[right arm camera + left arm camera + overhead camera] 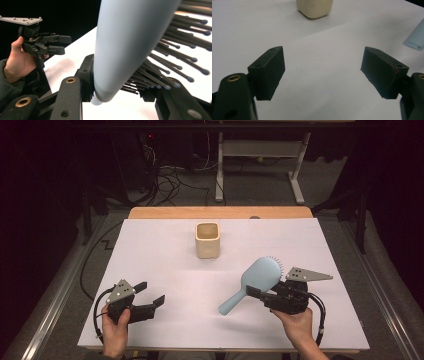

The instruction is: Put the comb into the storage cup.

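From the high view we see a white table (165,270) with a cream cup (207,240) standing upright near the centre, toward twelve o'clock. We look into its mouth, and nothing shows inside it. At about four o'clock from the cup, the right gripper (257,294) grasps a light blue hairbrush (257,279). The brush is tilted, its round head toward one o'clock and its handle running down to seven o'clock, the handle tip low over the white surface; we cannot tell whether it touches. Dark bristles fringe the far edge of the head. At about eight o'clock from the cup, well apart from it, the left gripper (151,293) sits in a hand with its jaws spread and nothing between them, pointing toward three o'clock.

In the left gripper view we see both black jaws standing wide apart over bare table, released. The cup (315,8) shows at twelve o'clock, only its lower part. The end of the brush handle (415,37) enters at two o'clock.

In the right gripper view the jaws are clenched on the hairbrush (125,45): one jaw presses the smooth blue back, the other meets the bristle side. The left gripper (61,44) shows at ten o'clock, held in a hand (17,60).
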